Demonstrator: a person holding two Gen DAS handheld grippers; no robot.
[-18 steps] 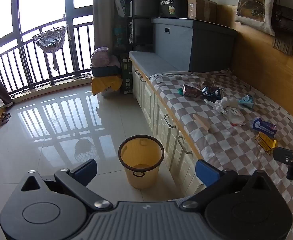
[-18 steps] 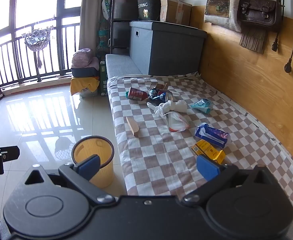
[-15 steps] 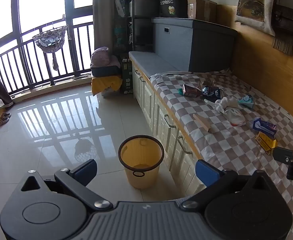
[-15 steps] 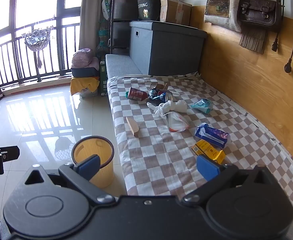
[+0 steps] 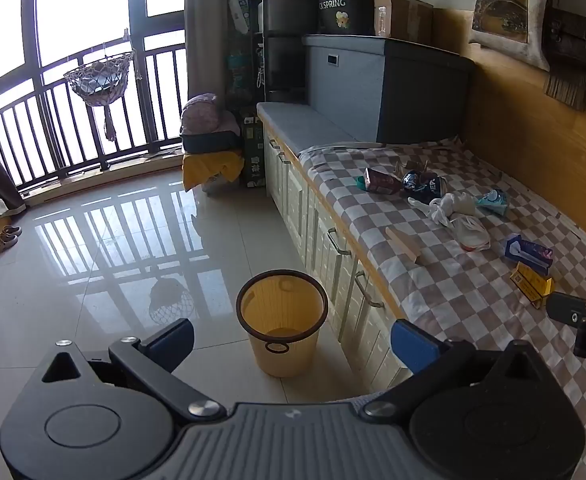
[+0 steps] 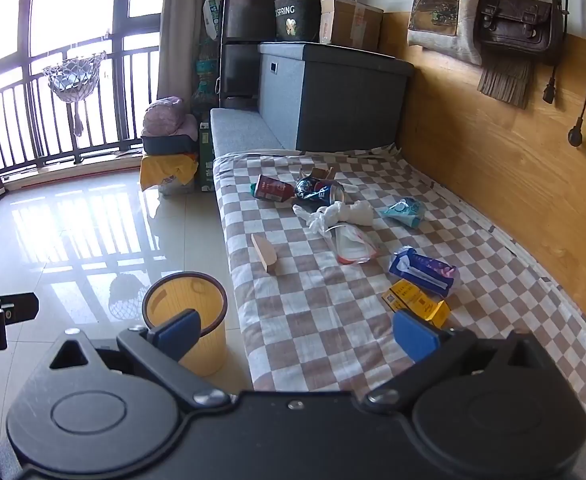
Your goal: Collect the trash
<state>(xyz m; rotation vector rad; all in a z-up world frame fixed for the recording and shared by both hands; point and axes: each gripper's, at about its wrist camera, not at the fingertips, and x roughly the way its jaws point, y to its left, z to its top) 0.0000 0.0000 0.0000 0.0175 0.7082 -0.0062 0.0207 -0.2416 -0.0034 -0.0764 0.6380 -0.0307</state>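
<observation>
With both our left gripper (image 5: 291,342) and right gripper (image 6: 299,332) spread apart and empty, we judge collection not yet begun: next we reach the nearby yellow cardboard box (image 6: 417,303) on the checkered bedcover (image 6: 313,320), then carry it to the yellow plastic wastebasket (image 5: 282,322) on the floor.

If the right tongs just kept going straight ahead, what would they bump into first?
Probably the checkered cloth on the bench, since the open right tongs point at a bare patch of it. The yellow box lies just right of that line. Depth is hard to judge.
</observation>
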